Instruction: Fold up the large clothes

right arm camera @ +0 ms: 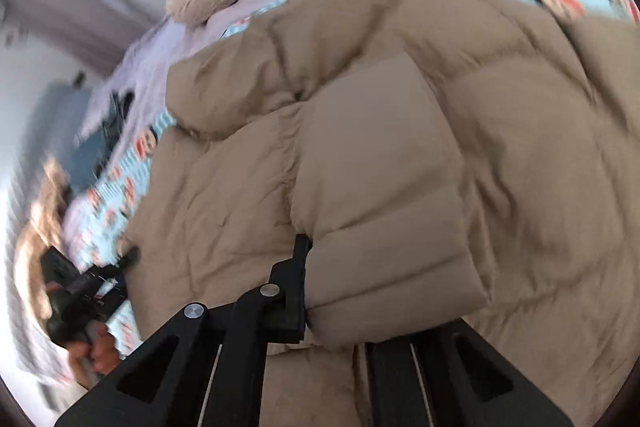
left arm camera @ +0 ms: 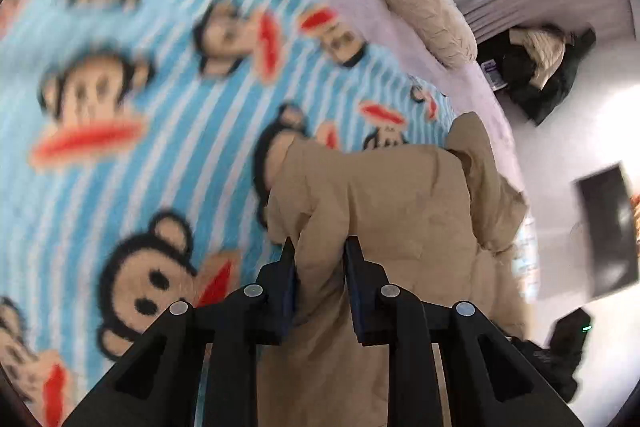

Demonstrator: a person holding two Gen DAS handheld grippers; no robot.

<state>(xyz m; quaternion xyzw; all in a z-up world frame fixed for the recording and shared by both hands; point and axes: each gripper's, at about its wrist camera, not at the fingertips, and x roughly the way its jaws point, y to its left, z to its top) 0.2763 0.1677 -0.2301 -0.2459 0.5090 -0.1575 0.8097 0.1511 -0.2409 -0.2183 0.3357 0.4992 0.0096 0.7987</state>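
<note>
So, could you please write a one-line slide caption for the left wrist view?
Left gripper pinching a fold of the beige puffer jacket above the monkey-print blanket.

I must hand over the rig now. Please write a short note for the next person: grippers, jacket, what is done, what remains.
Left gripper: shut on a fold of the beige puffer jacket.
Right gripper: a thick padded part, probably a sleeve, of the jacket lies between its fingers; the right finger is hidden, so the grip cannot be confirmed.
The jacket lies bunched on the monkey-print blanket, near a beige pillow.
Done: both ends gripped, it seems.
Left: lay it flat and fold it.
</note>
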